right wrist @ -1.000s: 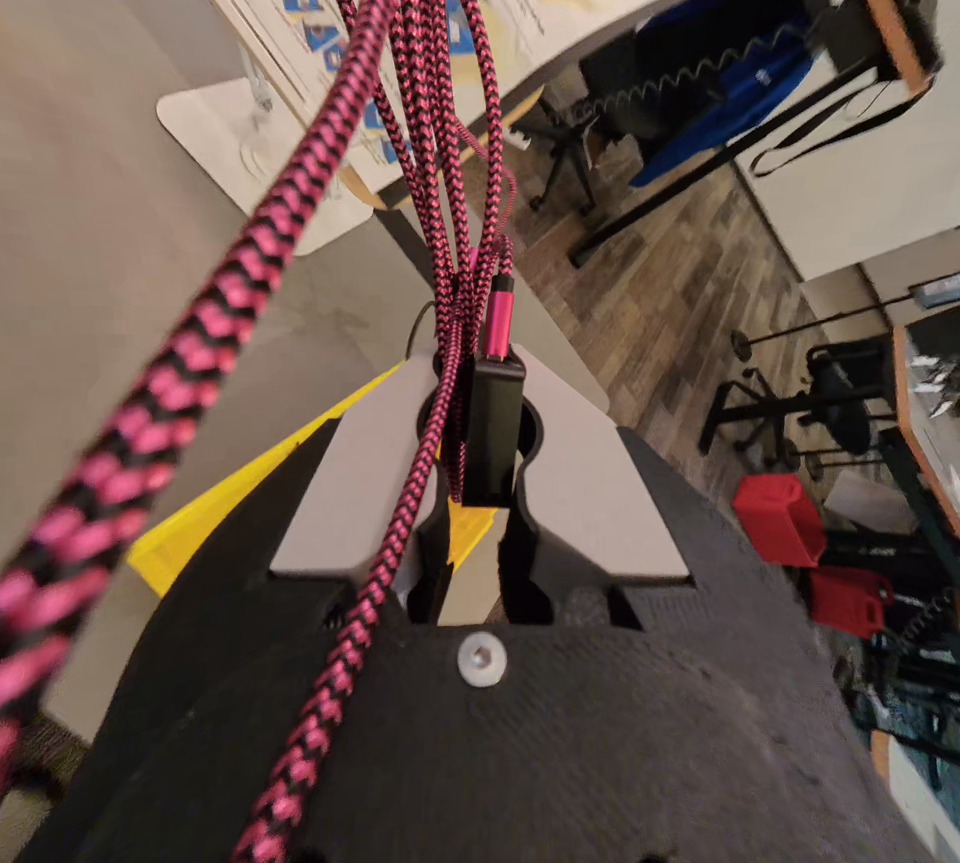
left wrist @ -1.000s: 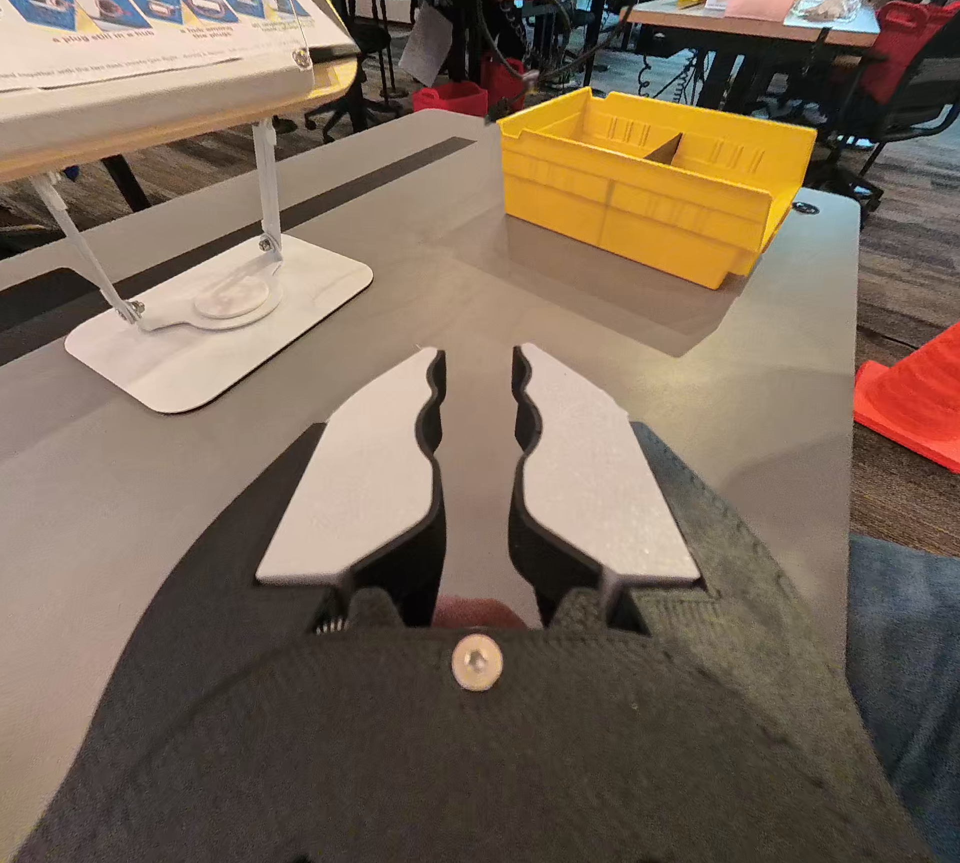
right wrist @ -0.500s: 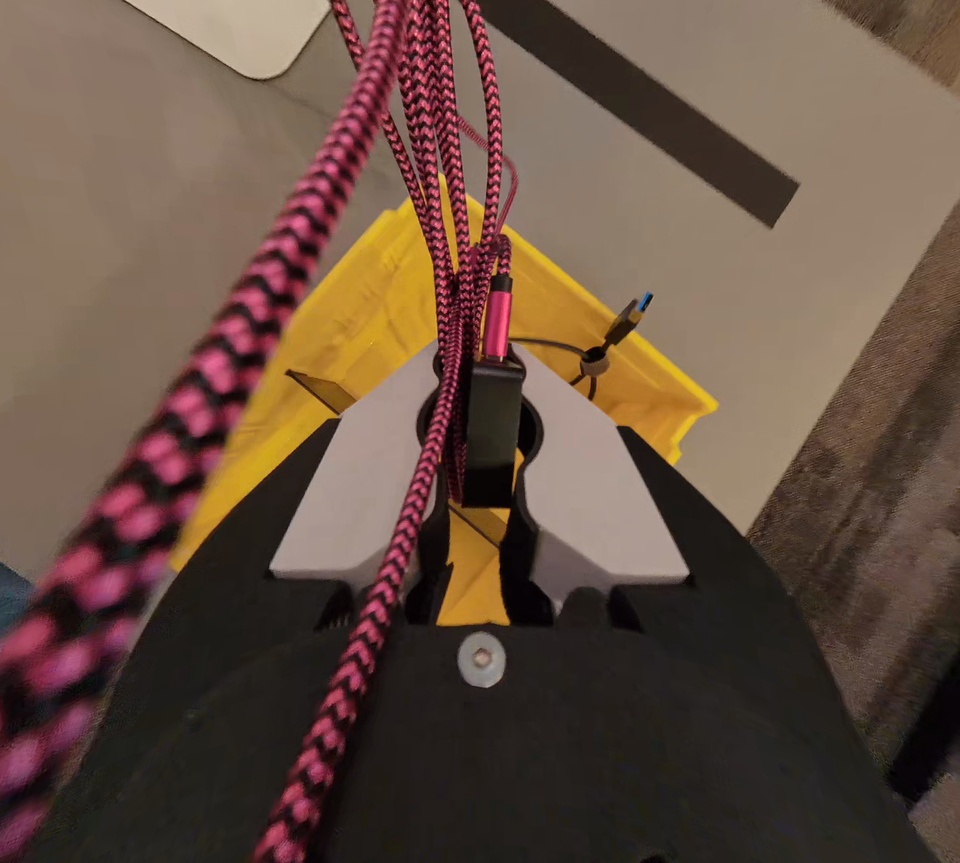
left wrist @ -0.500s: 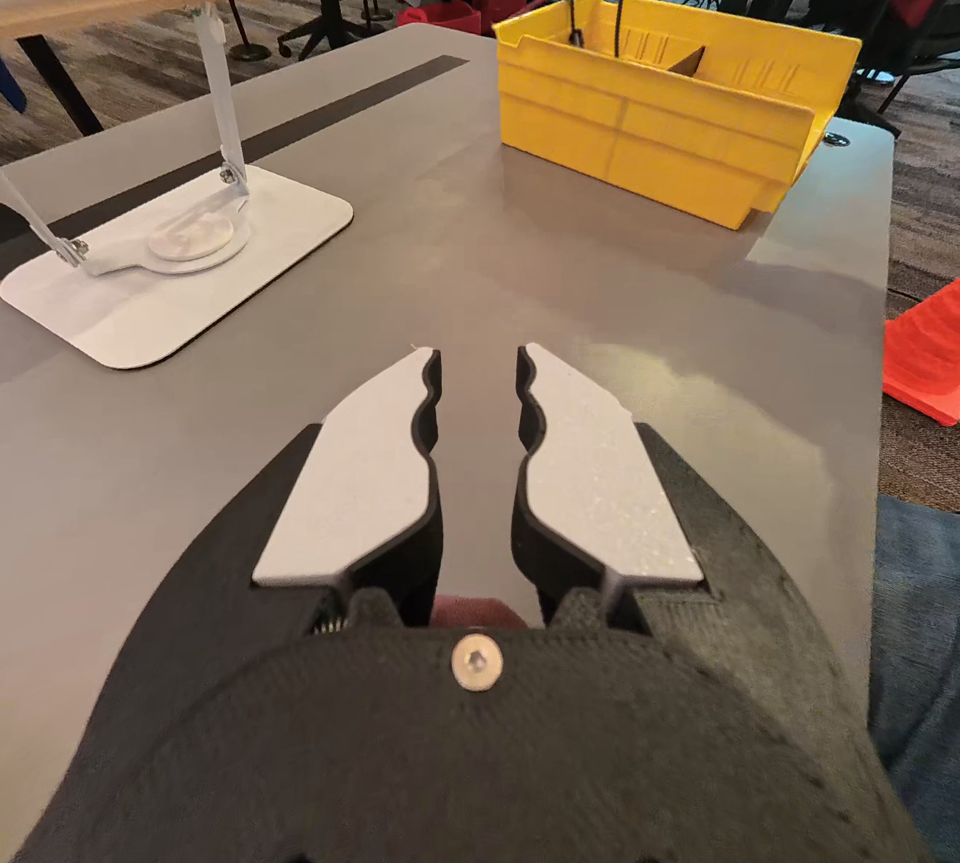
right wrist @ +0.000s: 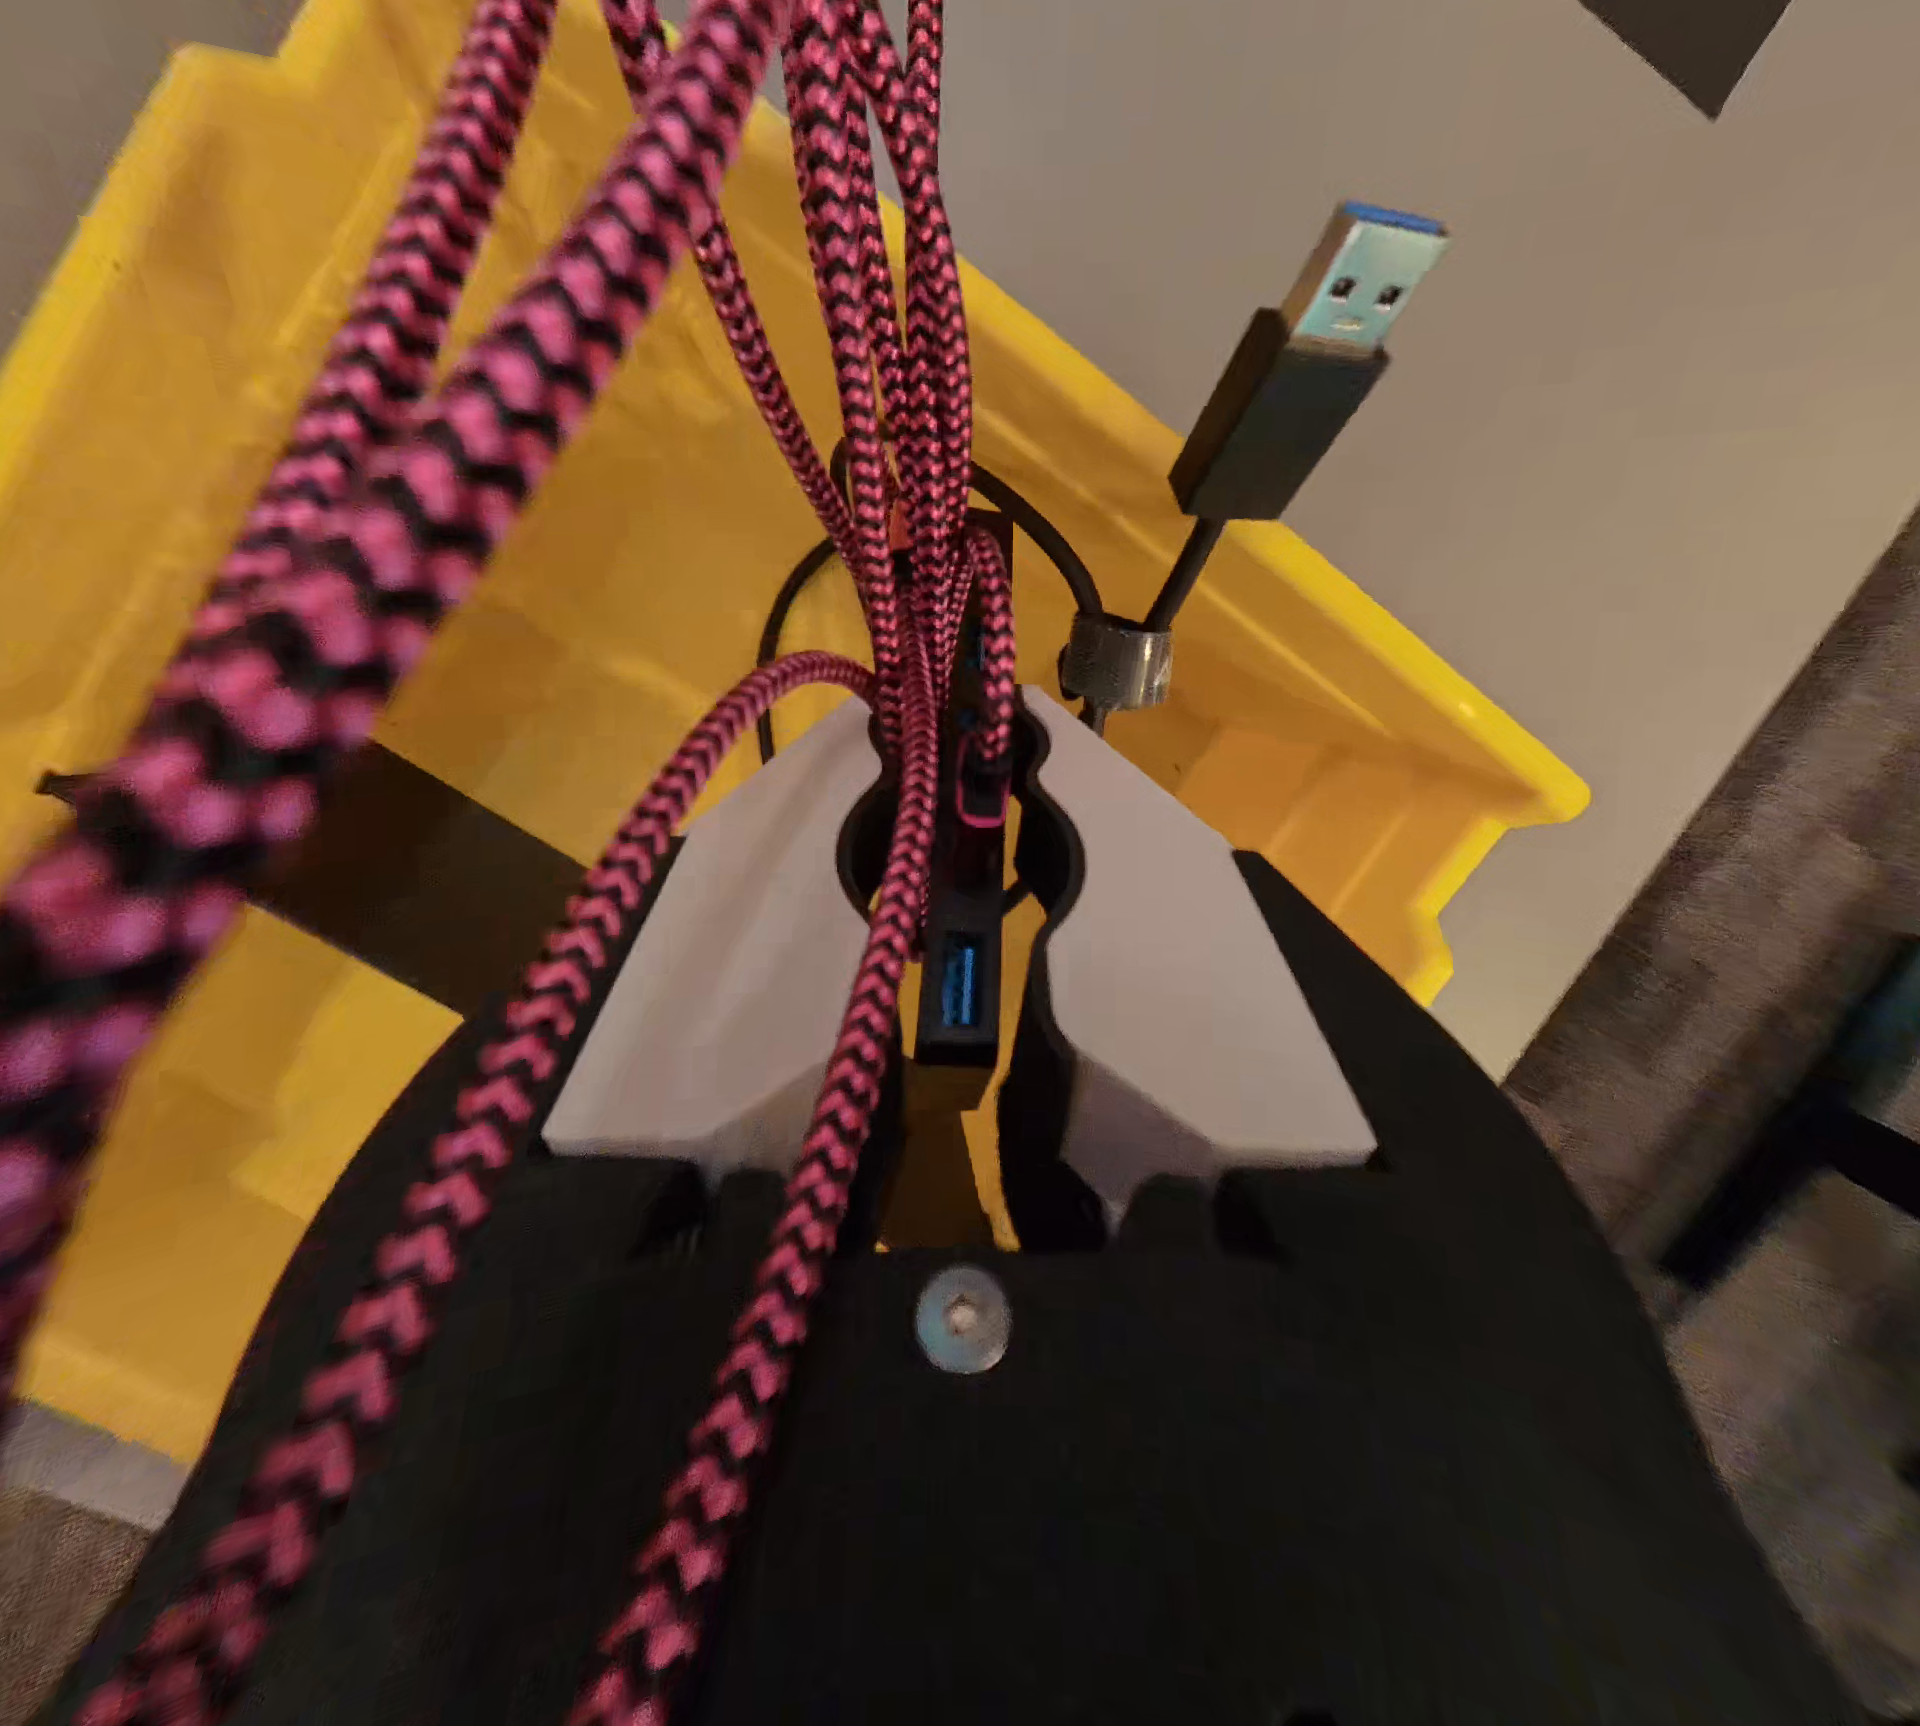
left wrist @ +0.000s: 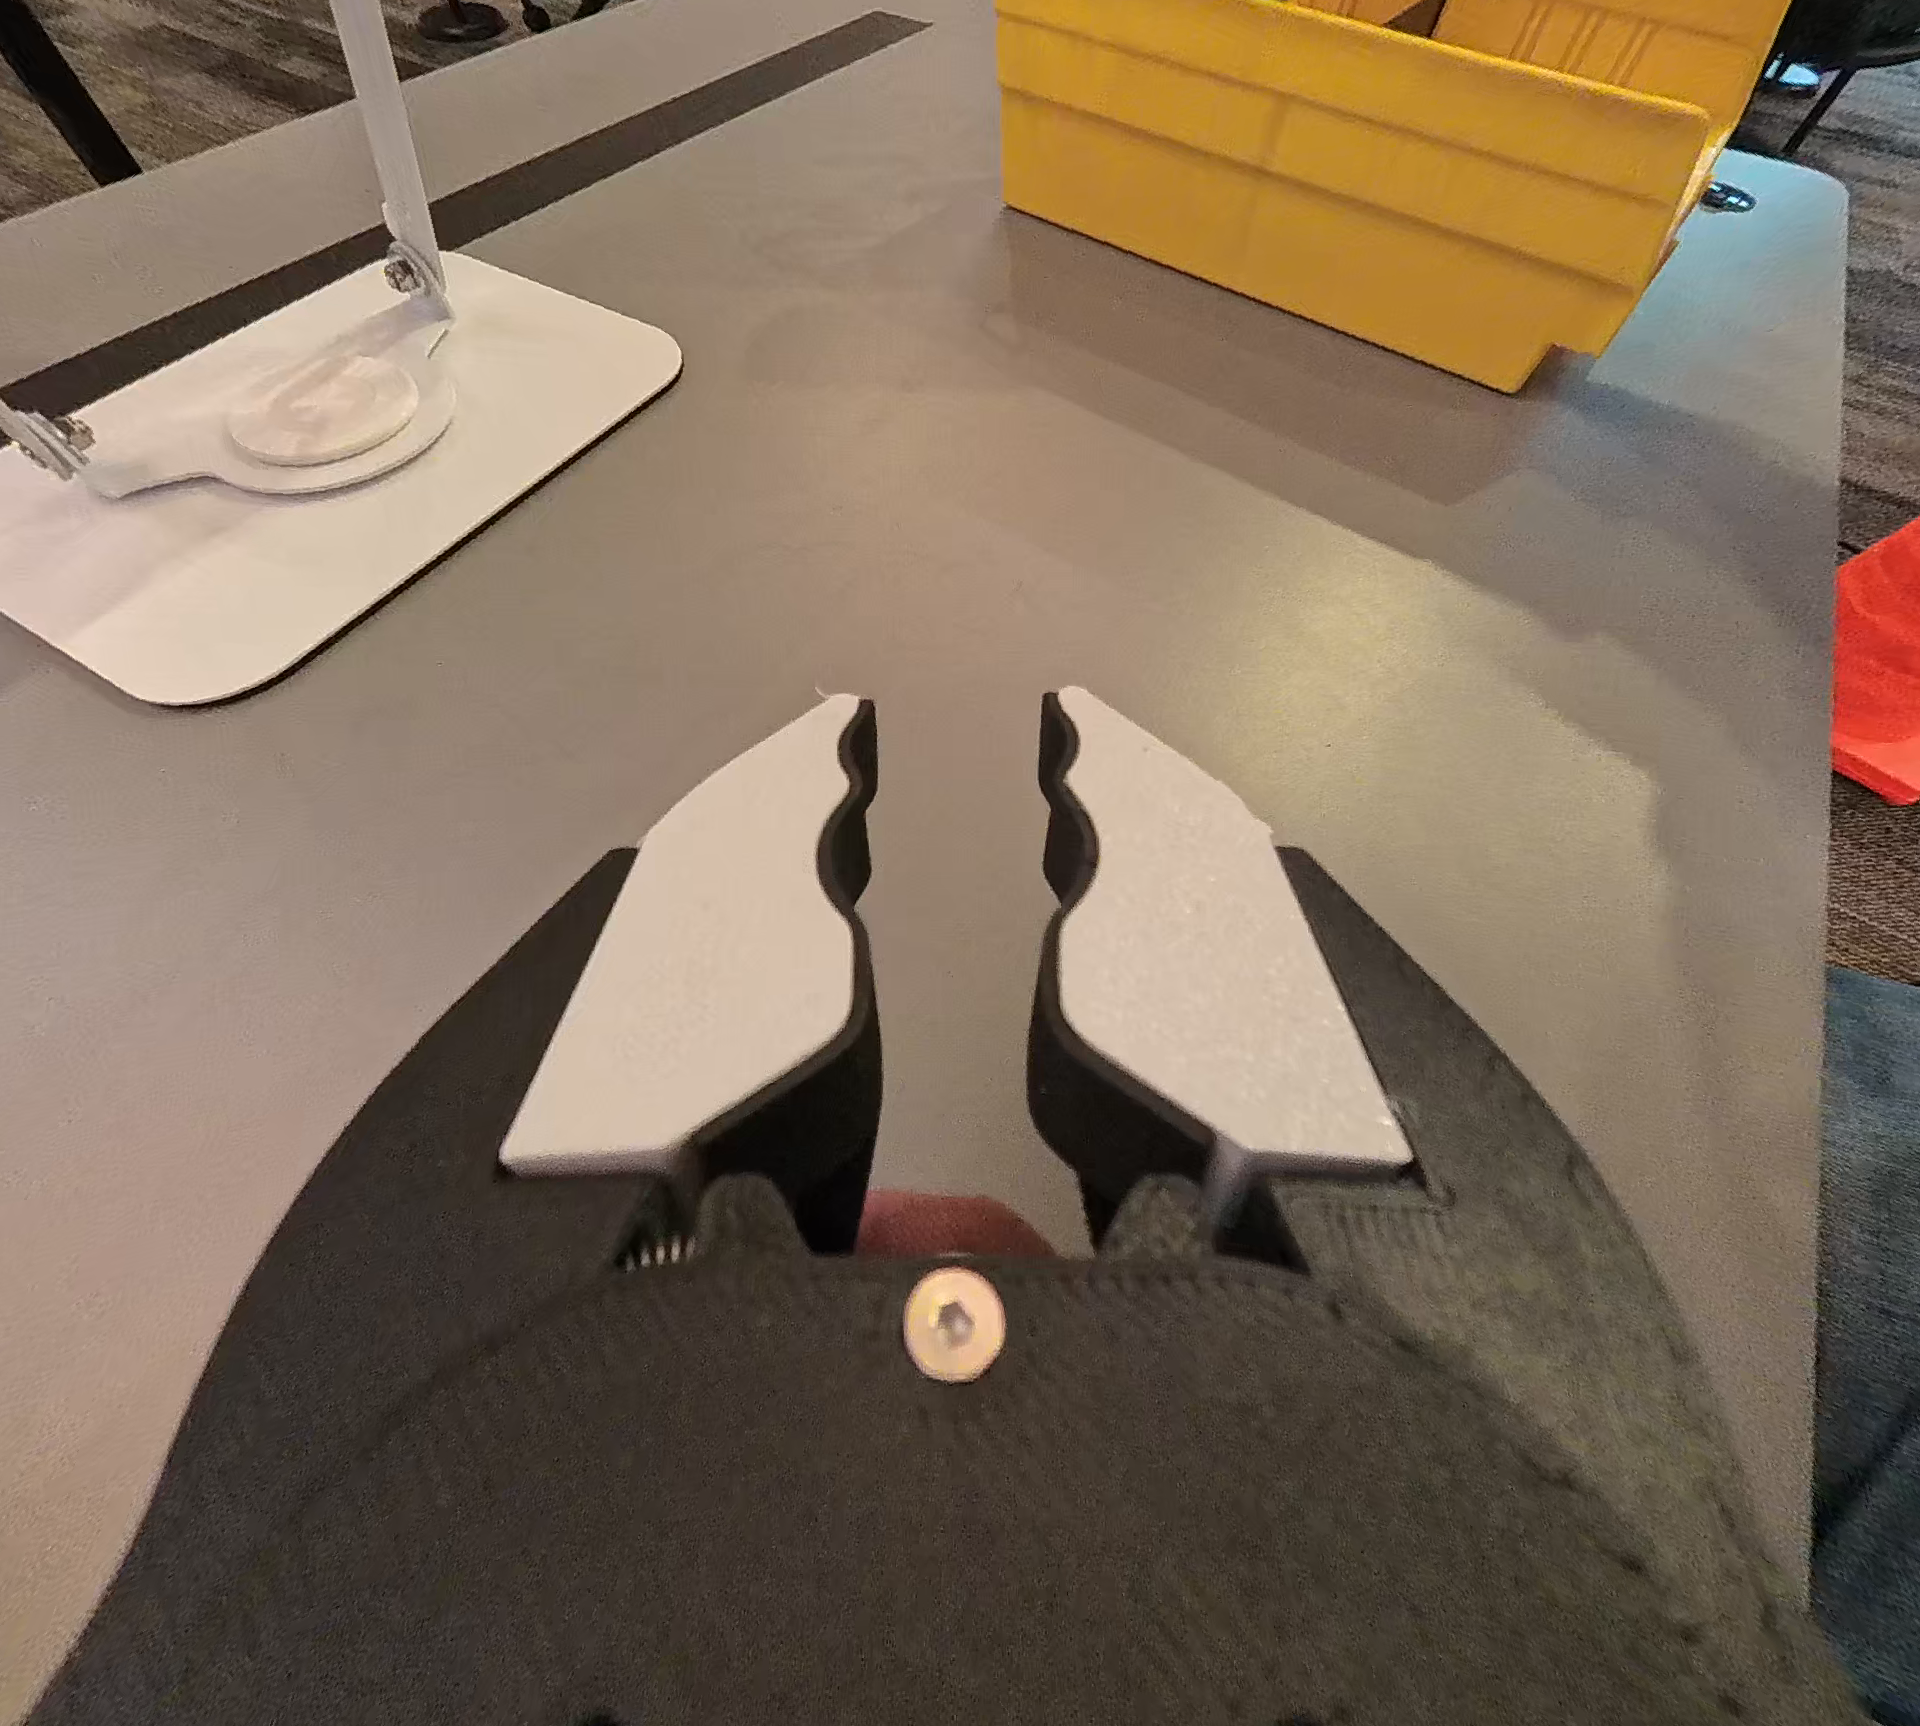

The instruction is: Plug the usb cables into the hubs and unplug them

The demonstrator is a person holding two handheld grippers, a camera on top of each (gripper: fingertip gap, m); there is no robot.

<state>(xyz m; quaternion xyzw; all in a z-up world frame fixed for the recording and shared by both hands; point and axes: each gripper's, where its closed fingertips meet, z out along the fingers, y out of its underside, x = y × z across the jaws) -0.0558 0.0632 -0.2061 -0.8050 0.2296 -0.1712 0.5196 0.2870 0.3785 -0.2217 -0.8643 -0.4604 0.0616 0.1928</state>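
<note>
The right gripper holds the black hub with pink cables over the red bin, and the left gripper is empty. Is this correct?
Not quite: the bin is yellow, not red, as the right wrist view shows. The right gripper does hold the black hub with pink cables, and the left gripper is empty.

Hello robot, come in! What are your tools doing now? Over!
Left tool open, empty, over the table. Right tool shut on the black hub, pink cables dangling, above the yellow bin. Nothing blocking.
</note>
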